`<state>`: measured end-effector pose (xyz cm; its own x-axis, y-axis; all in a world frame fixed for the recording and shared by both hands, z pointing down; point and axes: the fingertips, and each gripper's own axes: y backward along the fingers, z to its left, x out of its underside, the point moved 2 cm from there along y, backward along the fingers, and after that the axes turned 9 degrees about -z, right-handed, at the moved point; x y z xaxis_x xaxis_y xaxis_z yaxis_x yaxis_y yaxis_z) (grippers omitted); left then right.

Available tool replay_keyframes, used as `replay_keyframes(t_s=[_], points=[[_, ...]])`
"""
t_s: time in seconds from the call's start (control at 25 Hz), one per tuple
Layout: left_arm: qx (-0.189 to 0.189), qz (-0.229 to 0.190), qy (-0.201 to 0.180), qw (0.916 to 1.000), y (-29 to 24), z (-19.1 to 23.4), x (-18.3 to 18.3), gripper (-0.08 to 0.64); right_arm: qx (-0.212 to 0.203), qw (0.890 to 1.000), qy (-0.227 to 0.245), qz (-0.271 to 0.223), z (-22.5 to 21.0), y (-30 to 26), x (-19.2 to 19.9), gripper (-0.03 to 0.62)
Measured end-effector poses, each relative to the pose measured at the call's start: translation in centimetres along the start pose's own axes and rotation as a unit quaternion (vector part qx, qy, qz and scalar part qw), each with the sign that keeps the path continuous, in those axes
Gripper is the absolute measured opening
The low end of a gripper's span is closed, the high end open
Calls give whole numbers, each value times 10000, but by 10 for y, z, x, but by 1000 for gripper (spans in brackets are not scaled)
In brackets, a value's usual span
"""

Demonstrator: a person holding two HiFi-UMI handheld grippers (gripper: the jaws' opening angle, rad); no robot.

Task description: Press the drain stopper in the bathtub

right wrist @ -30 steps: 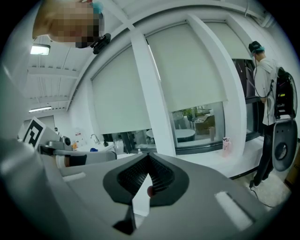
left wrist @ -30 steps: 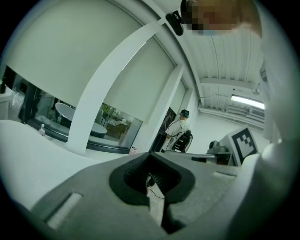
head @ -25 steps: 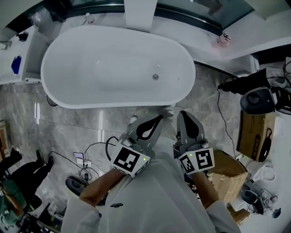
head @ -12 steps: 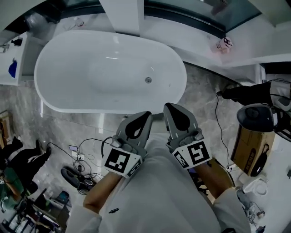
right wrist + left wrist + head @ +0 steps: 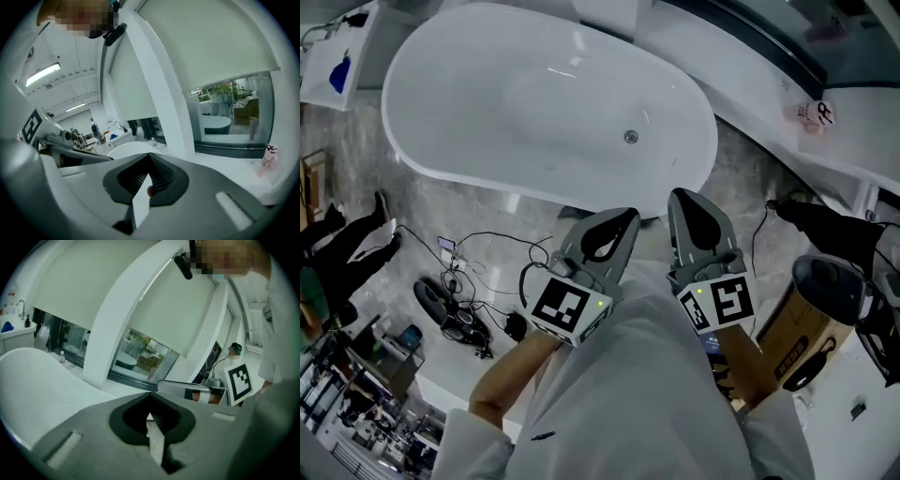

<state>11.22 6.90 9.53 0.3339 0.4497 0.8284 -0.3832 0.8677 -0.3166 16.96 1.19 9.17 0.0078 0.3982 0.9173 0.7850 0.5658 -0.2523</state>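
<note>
Held close in front of the person's white shirt, the left gripper (image 5: 619,223) and right gripper (image 5: 689,202) both have their jaws pressed together with nothing between them. Beyond them, across the marble floor (image 5: 478,211), stands the white bathtub (image 5: 534,94). Its drain stopper (image 5: 630,137) sits in the tub bottom, well apart from both grippers.

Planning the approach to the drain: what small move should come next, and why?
Probably extend the right gripper forward over the bathtub rim toward the drain stopper. Both it and the left gripper sit outside the tub, near the person's body, jaws together and empty, and the stopper lies untouched on the tub floor.
</note>
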Motion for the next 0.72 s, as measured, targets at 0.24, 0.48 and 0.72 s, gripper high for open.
replay_keyframes(t_s=[0.24, 0.48, 0.72], points=[[-263, -80, 335, 9991, -33, 78, 27, 5, -236, 9981, 150, 551, -16, -68, 53, 6], [-406, 177, 368, 9983, -71, 151, 86, 5, -361, 9953, 156, 890, -42, -120, 125, 6], [-638, 287, 527, 9962, -89, 211, 132, 5, -279, 9930, 101, 1143, -55, -163, 192, 5]])
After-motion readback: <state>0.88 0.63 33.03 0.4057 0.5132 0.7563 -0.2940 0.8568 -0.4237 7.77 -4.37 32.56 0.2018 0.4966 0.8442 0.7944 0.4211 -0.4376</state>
